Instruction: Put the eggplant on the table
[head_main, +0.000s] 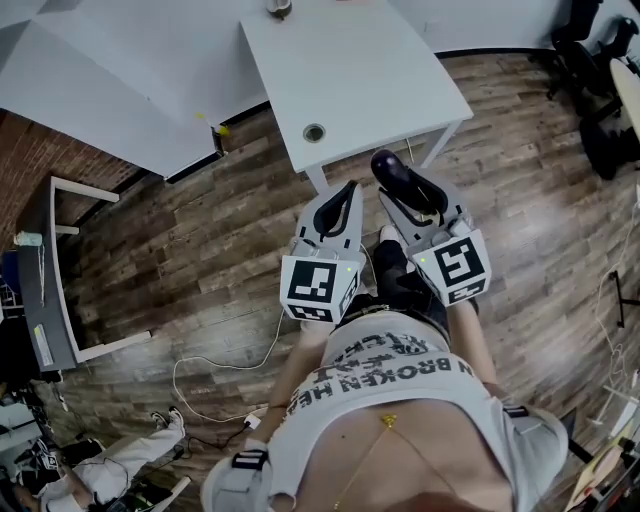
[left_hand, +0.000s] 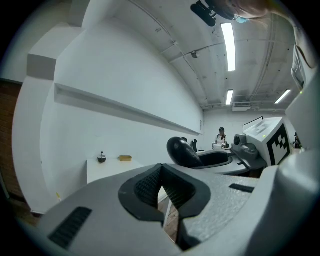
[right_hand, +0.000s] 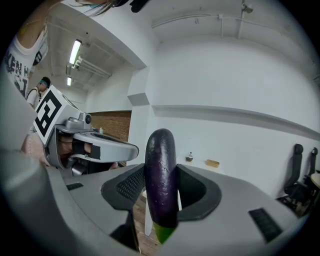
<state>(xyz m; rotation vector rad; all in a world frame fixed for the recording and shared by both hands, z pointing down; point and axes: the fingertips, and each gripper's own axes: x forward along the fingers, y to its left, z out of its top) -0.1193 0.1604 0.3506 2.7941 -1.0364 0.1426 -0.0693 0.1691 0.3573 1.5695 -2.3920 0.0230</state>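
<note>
The head camera looked steeply down from above onto the white worktop, with the left gripper and the right gripper near below it. Each gripper camera sat close behind its own jaws and looked almost level toward the white wall. Both gripper views shared the far worktop, and each caught the other gripper at its side.

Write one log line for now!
right gripper: shut on dark purple eggplant | left gripper: shut, empty | white rectangular table: ahead, eggplant not placed
</note>
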